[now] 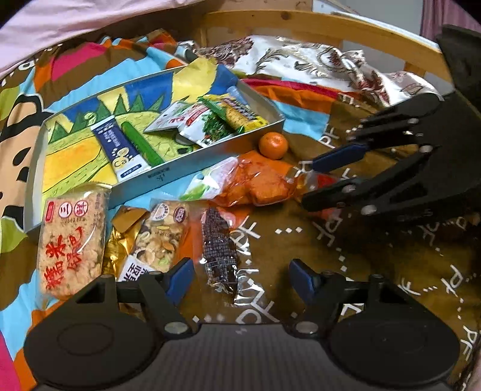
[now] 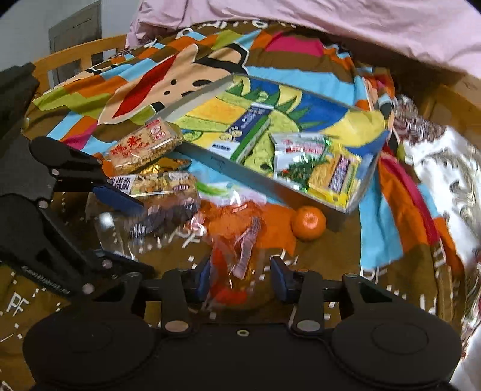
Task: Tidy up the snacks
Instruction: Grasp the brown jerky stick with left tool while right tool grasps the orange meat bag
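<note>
Between right tool (image 2: 237, 281) pads: crinkly clear orange packet (image 2: 240, 240), unclamped; left tool (image 1: 239, 278) wide.

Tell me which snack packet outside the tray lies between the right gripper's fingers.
The orange packet: its clear end sits between the open right gripper. The rice cake packet and nut bar lie farther off, by the tray.

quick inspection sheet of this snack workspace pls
surface: patterned blanket on a bed, wooden frame behind
job's things: tray holding several packets; rice cake pack, nut bar, dark snack strip, orange packet, tangerine lie outside it
clutter: floral cloth
grippers: left gripper open, empty; right gripper open around the orange packet's end
cables: nothing seen
surroundings: pink bedding
</note>
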{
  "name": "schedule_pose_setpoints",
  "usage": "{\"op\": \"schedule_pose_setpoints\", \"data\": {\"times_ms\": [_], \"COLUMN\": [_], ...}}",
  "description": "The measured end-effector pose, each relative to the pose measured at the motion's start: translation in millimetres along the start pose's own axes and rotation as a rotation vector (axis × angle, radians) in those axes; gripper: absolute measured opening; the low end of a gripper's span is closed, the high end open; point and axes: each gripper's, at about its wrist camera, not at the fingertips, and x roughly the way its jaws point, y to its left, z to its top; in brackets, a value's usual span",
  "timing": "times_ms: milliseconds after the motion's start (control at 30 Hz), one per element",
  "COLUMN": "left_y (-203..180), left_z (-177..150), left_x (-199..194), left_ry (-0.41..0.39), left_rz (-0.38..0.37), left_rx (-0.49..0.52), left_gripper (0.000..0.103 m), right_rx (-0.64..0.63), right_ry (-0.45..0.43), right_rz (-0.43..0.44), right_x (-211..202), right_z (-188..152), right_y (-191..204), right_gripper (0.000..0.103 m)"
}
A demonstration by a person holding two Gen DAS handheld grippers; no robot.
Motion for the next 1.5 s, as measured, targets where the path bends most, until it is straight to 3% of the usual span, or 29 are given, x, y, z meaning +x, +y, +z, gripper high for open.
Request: {"op": "schedule_pose_setpoints", "data": {"times_ms": [67, 200, 333, 533, 600, 767, 1033, 1267, 1433, 1500], "left_y": [4.3, 12.9, 8.7, 1.7, 3.2, 9.7, 7.9, 16.7, 15.2, 10.5], "left_z": [0.7, 2.6, 5.2, 3.0, 1.2, -1.9, -12.8, -7.4, -3.3, -4.6], "left_x": [4.4, 5.5, 10.1, 14.9, 13.6, 10.0, -2.9, -0.2, 8.6, 9.6], "left_ry": [0.018, 0.0, 0.002, -0.001, -0.005, -0.012, -0.017, -0.02, -0.011, -0.01], "left_rz": [0.01, 0.013, 0.028, 0.035, 0.039, 0.033, 0.035, 0.046, 0.054, 0.066], "left_rx": [-0.05, -0.136, -0.087, -0.036, -0.04, -0.092, -0.13, -0.184, -0.149, -0.111], "left_gripper": [0.074, 0.073, 0.074, 0.059, 0.05, 0.043, 0.042, 0.055, 0.055, 0.049], "right_rx": [-0.003, 0.033, 0.101, 0.109, 0.091, 0.107, 0.057, 0.057, 0.064, 0.057], "right_ry": [-0.023, -0.05, -0.053, -0.043, -0.044, -0.044, -0.023, -0.041, -0.046, -0.05], "right_rz": [0.006, 0.034, 0.058, 0.073, 0.068, 0.06, 0.047, 0.052, 0.048, 0.042], "right_x": [1.3, 9.9, 26.2, 45.0, 43.9, 39.7, 15.8, 25.9, 35.0, 33.4], "right_z": [0.7, 6.2, 12.0, 12.2, 12.3, 11.2, 0.1, 0.6, 1.8, 1.6], "right_y": [2.3, 0.0, -9.1, -9.0, -5.6, -4.3, 10.1, 6.1, 7.0, 8.8], "right_gripper": [0.056, 0.062, 0.063, 0.062, 0.055, 0.049, 0.048, 0.059, 0.057, 0.055]}}
